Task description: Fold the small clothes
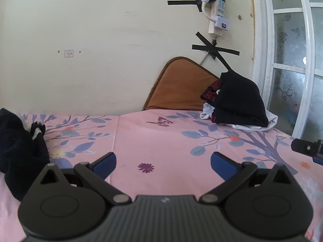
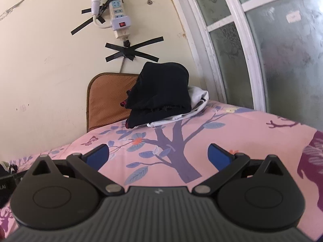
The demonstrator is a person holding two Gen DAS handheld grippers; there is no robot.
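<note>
A stack of folded clothes, black on top of white [image 1: 240, 102], lies at the far right of the pink flowered bed sheet [image 1: 161, 141]; it also shows in the right wrist view [image 2: 161, 94]. A crumpled black garment with a white patch [image 1: 18, 149] lies at the left edge, just left of my left gripper [image 1: 163, 162], which is open and empty above the sheet. My right gripper [image 2: 158, 155] is open and empty over the tree print on the sheet [image 2: 252, 133]. Part of the right gripper [image 1: 308, 147] shows at the right edge of the left wrist view.
A brown cushion [image 1: 177, 86] leans on the cream wall behind the stack. A power strip with a bulb [image 1: 217, 14] is taped to the wall above. A white-framed frosted window [image 2: 252, 40] borders the bed on the right.
</note>
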